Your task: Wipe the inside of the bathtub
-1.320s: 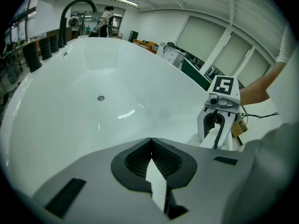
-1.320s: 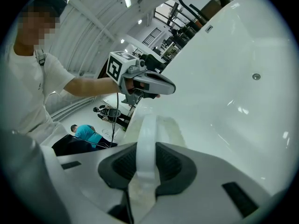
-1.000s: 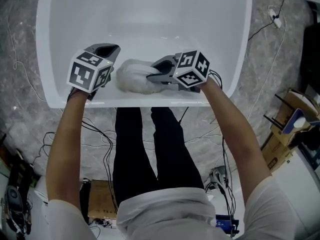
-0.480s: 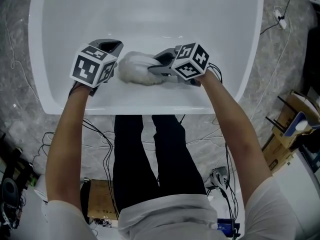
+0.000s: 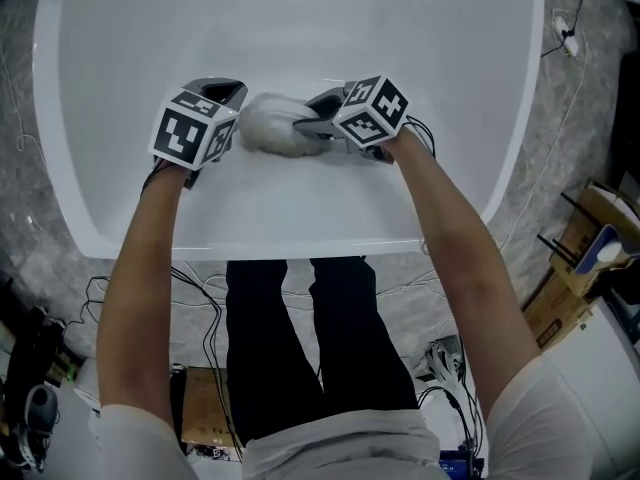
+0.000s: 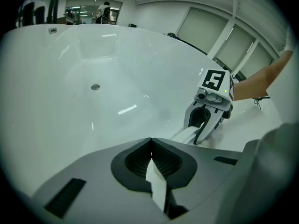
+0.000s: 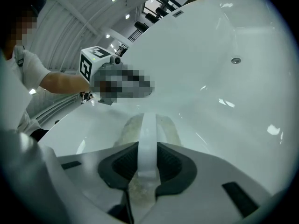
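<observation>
1. Left gripper [image 5: 222, 90] hangs inside the bathtub [image 5: 250, 240], its jaws pinched together on nothing. Its own view shows only bare white tub past the tips. I'd guess it is kept close as a spare, out of the wiping path.
2. Just beside it, to the right, the fluffy white wiping pad [image 5: 265, 123] lies on the tub's inner wall near the person's end. This looks like where the wipe is under way, well short of the drain [image 7: 236, 60].
3. Right gripper [image 5: 300, 128] does the work. Its jaws are clamped on the pad's white strap [image 7: 148, 129], so the pad sits flat ahead of the jaws and can be pushed along the surface.
4. Compared with a second ago, the head view has the tub's near rim lower in the picture. Both grippers and the pad now sit further in from that rim. Their spacing is much the same, and the right gripper's hold on the strap has not changed.
</observation>
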A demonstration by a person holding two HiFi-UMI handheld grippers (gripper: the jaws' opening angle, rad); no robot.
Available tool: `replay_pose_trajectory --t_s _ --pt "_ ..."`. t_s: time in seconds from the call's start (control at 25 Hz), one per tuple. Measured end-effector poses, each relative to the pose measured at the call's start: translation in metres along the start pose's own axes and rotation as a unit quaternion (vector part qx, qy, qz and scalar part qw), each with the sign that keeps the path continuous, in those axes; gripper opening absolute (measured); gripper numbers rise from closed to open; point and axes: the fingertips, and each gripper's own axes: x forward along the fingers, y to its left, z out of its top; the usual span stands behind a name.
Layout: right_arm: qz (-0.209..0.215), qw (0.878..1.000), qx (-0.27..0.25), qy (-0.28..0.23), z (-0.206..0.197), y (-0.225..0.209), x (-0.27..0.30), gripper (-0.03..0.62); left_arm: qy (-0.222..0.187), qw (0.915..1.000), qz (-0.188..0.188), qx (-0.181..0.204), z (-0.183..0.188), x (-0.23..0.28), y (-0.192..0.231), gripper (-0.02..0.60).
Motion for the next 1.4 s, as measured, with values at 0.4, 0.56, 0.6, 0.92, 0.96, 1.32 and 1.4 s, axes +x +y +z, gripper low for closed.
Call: replay_pose_trajectory --t_s 0.4,0.56,0.6,0.92,0.96,1.32,1.4 --pt "-0.023 0.999 0.027 -0.002 -0.004 -0.053 0.010 0.100 0.058 0.9976 -0.008 0.037 -0.034 0.045 0.024 0.012" --pt "-0.030 0.999 0.037 -0.006 -0.009 -0.079 0.011 0.100 0.069 0.9964 -0.018 0.047 -0.040 0.070 0.023 0.012" --pt "-0.031 0.999 0.038 -0.006 -0.009 -0.088 0.008 0.100 0.071 0.9960 -0.021 0.049 -0.036 0.077 0.024 0.012" --pt "-0.034 0.999 0.035 -0.004 -0.006 -0.103 0.006 0.100 0.044 0.9966 -0.043 0.054 -0.008 0.077 0.024 0.012" --pt "-0.033 0.999 0.033 -0.002 -0.007 -0.103 0.010 0.100 0.036 0.9967 -0.050 0.054 -0.008 0.075 0.022 0.012" --pt "-0.035 0.999 0.017 0.022 -0.011 -0.132 0.023 0.100 -0.011 0.9928 -0.094 0.073 0.022 0.068 0.011 0.012" --pt "-0.038 0.999 0.011 0.027 -0.013 -0.136 0.025 0.100 -0.018 0.9923 -0.098 0.074 0.025 0.068 0.006 0.012"
